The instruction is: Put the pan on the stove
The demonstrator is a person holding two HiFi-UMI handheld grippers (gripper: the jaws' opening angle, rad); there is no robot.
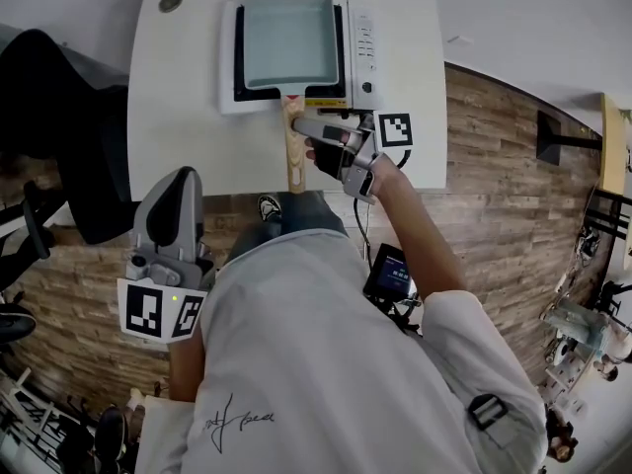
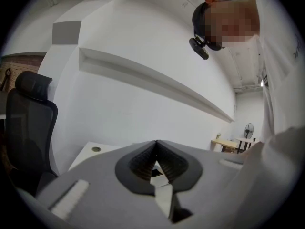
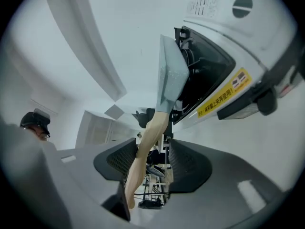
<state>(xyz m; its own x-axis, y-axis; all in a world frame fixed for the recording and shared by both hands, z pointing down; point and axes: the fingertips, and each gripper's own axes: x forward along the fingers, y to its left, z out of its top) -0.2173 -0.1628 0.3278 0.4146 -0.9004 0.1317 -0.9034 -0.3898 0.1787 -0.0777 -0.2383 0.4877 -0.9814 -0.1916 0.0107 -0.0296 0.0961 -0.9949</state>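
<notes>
Straddling the light wooden handle [image 1: 292, 168] of the pale-blue square pan [image 1: 288, 39] with my right fingers [image 3: 188, 168], released. Pan sits on the white tabletop stove [image 1: 363, 52], white desk [image 1: 183, 117]. My left fingers [image 2: 143, 163] clenched, empty.

Grey square pan [image 1: 288, 38] flat on stove [image 1: 362, 52]

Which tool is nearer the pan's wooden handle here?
Right. The right tool is at the handle, jaws apart with the handle between them. The left tool is held back beside the person's body, short of the table, jaws together.
</notes>
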